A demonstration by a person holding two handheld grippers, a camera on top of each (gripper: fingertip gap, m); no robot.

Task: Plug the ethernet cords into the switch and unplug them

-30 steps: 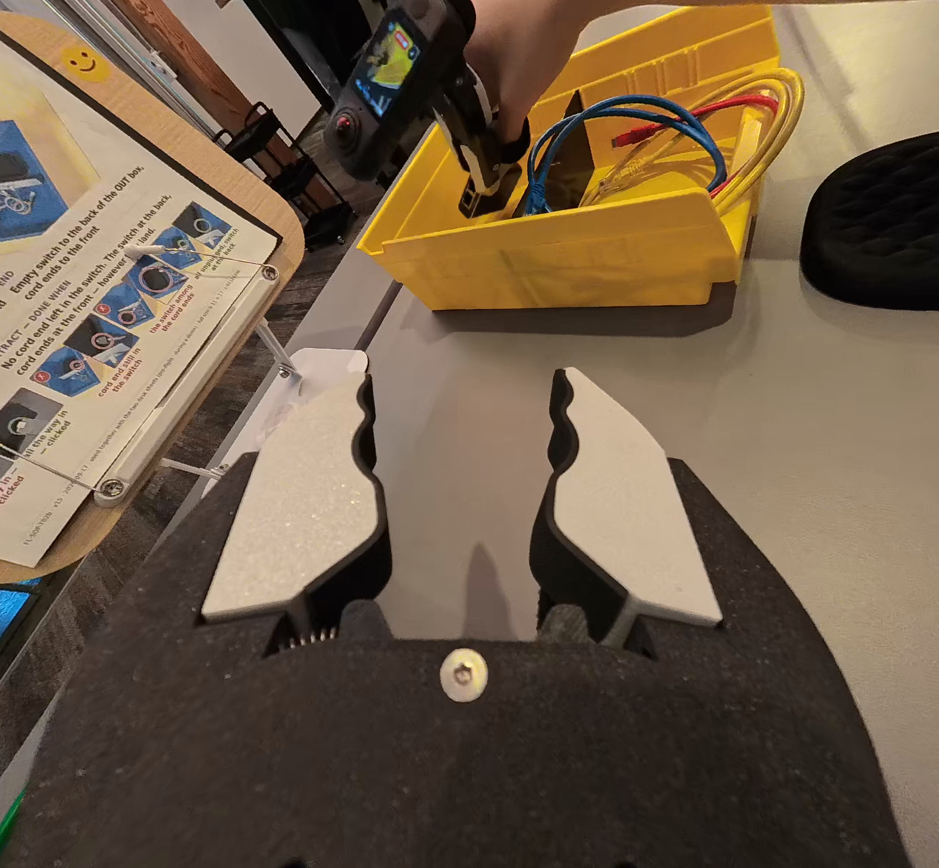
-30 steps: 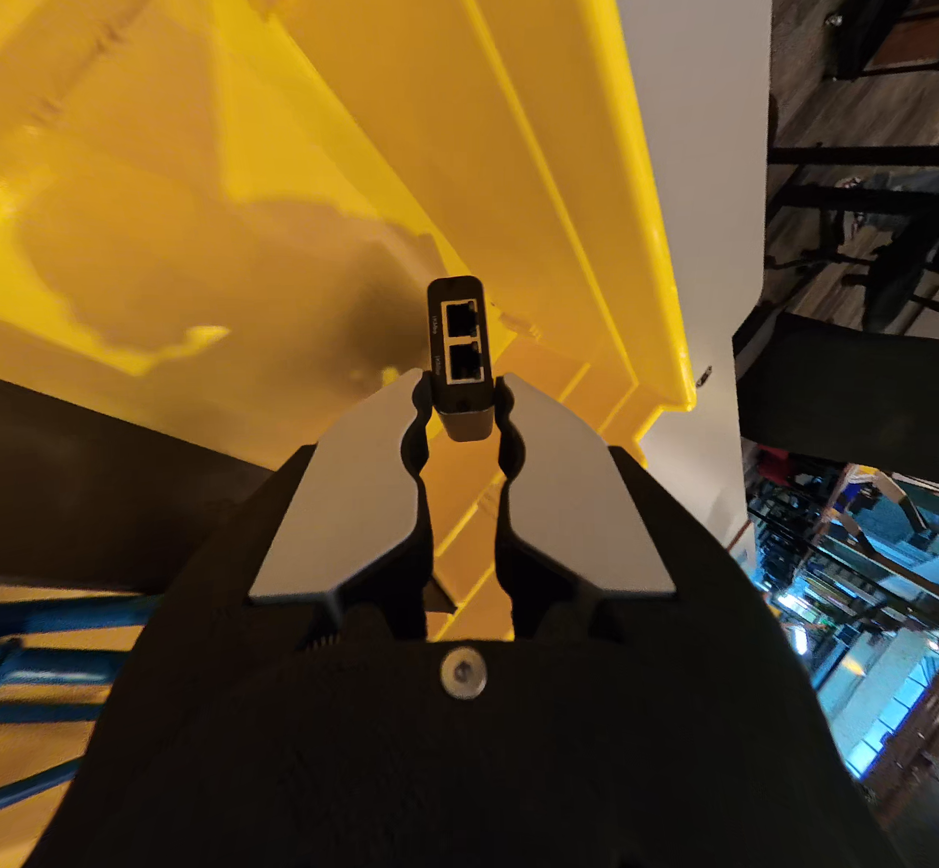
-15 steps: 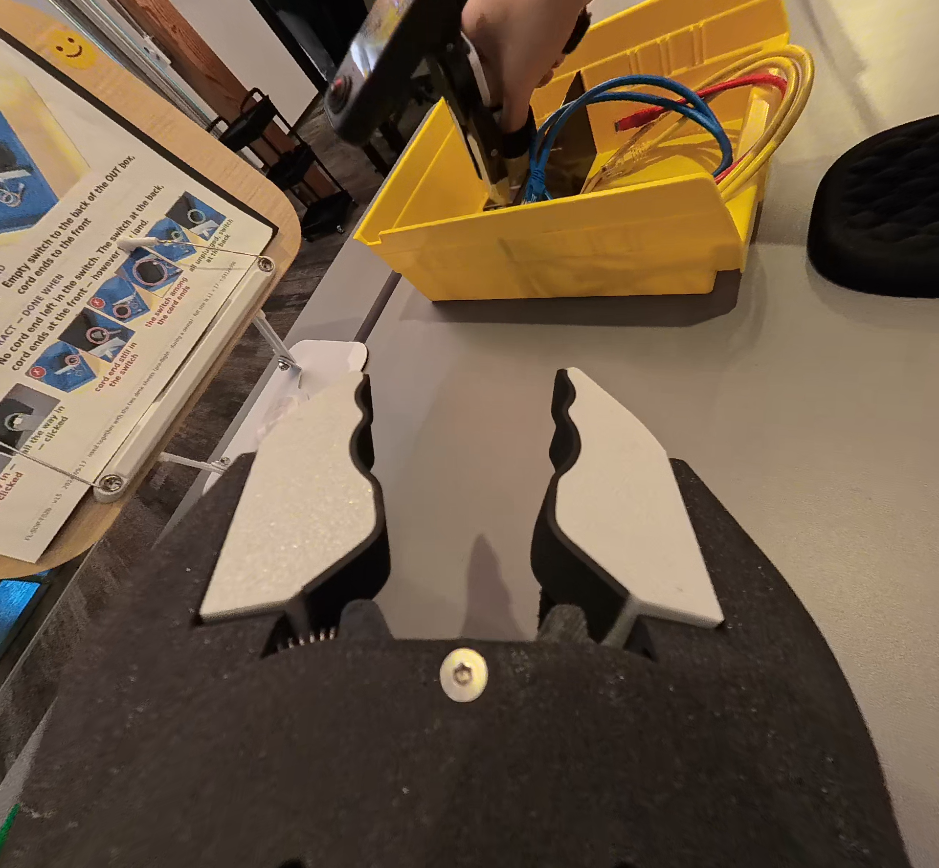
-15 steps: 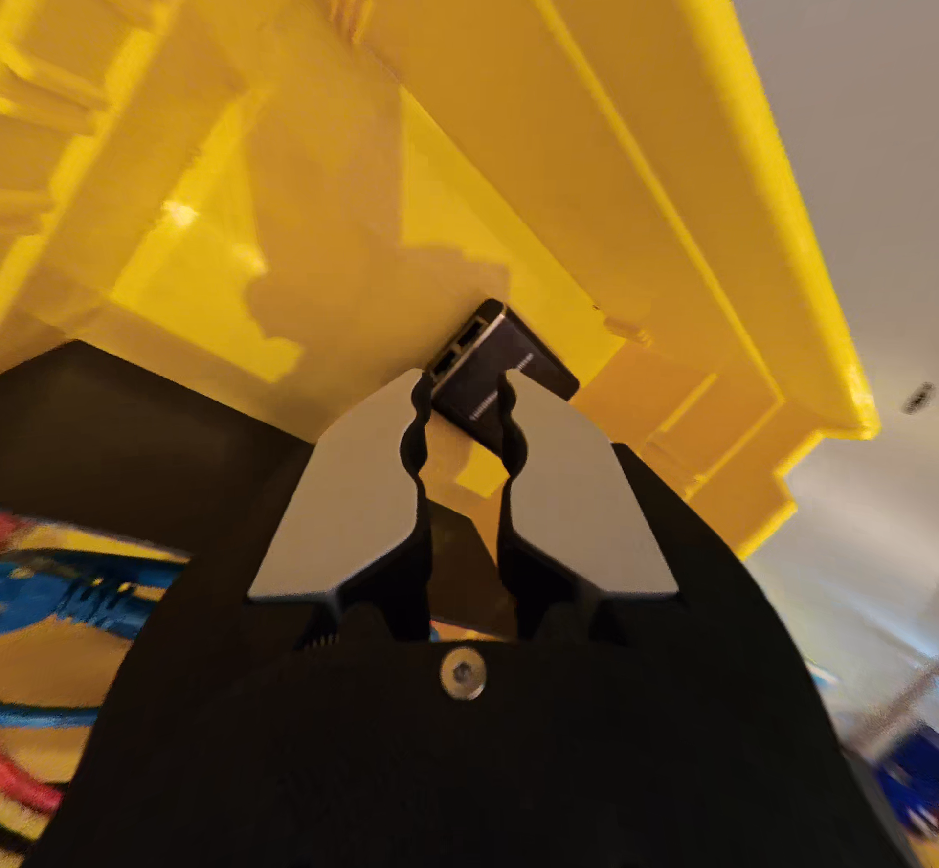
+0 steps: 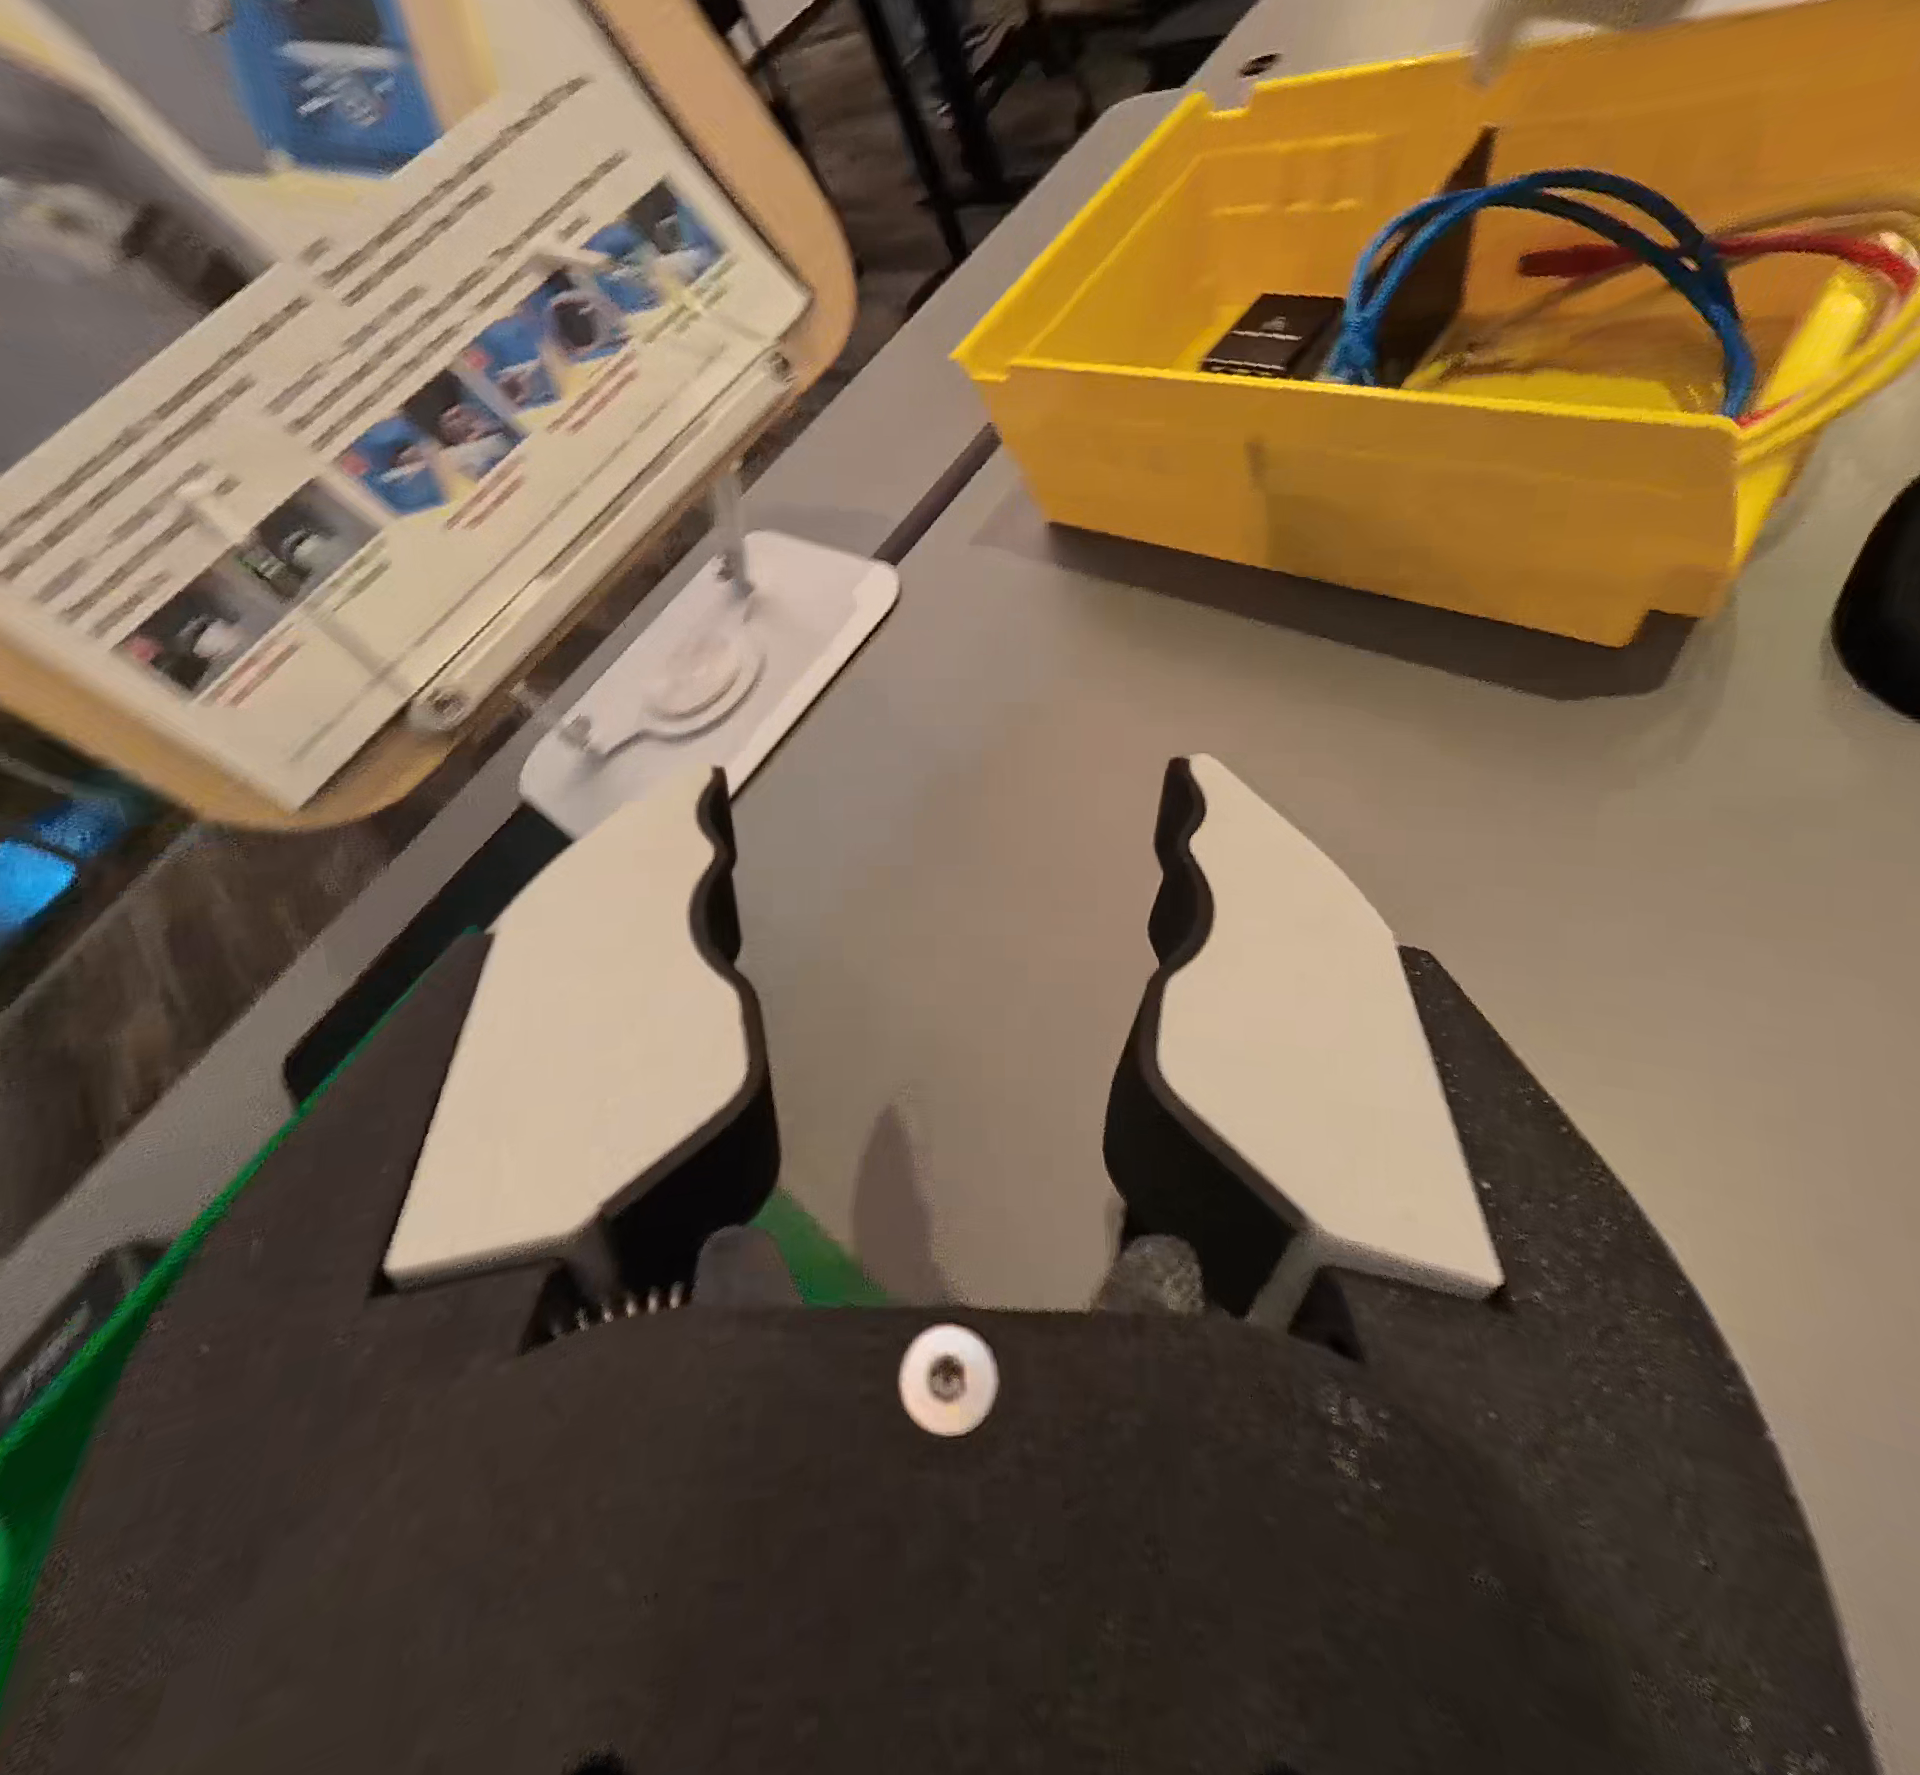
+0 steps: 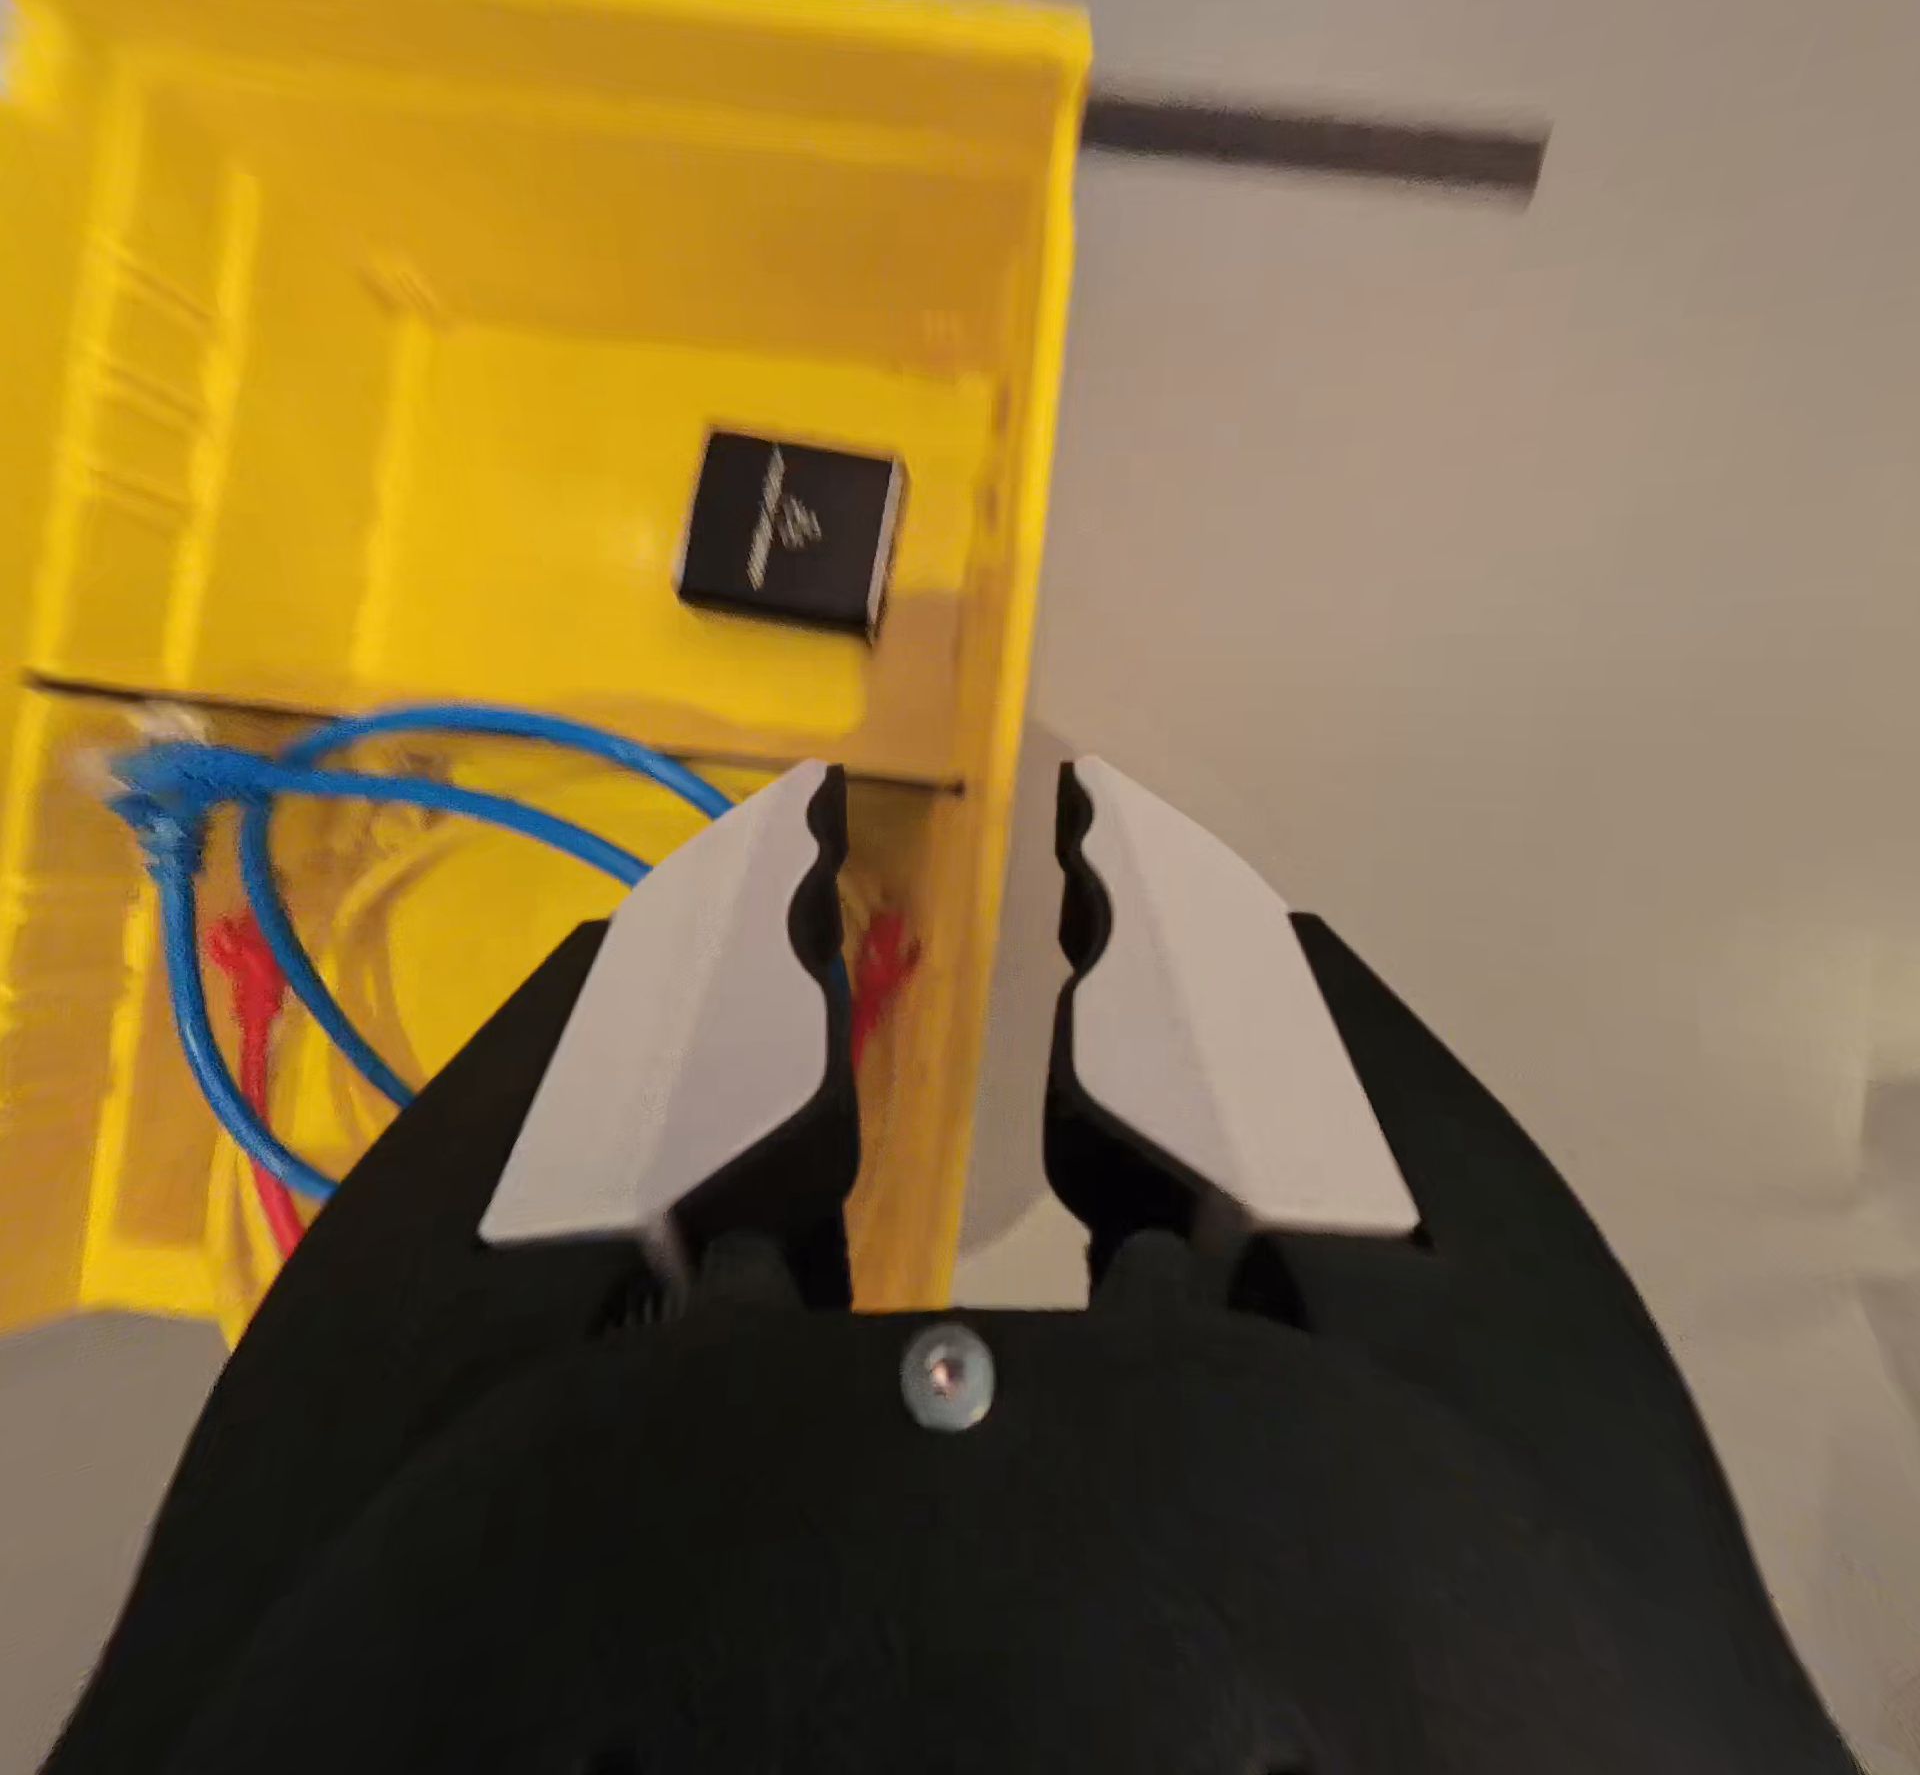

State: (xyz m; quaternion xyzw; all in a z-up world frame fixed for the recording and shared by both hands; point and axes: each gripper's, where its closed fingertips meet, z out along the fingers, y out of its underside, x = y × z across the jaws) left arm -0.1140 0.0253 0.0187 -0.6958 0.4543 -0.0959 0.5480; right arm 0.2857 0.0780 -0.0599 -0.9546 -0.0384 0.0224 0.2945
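The small black switch [image 6: 792,532] lies flat in the back compartment of the yellow bin [image 6: 540,63]; it also shows in the left wrist view [image 5: 1270,346] inside the bin [image 5: 1351,489]. Blue cords [image 6: 416,790], red cords [image 6: 244,998] and yellow cords [image 5: 1829,354] lie coiled in the front compartment, behind a divider. My right gripper [image 6: 951,790] is open and empty, raised above the bin's right wall. My left gripper [image 5: 948,790] is open and empty over the grey table [image 5: 1039,738], well short of the bin.
An instruction board on a white stand [image 5: 717,676] leans at the left table edge. A black padded object [image 5: 1881,603] lies at the right. A blurred part of the other hand-held gripper [image 5: 1527,0] shows above the bin. One gripper's finger ends stand about 40 cm off the other's. To the small black switch [image 6: 792,532]: right tips about 11 cm, left tips about 40 cm. My left wrist view [image 5: 1279,326] looks at it from another angle.
My right gripper let go of the switch, opened and pulled up out of the bin; the switch now lies flat in the bin. My left gripper rose and swung its view a little right.
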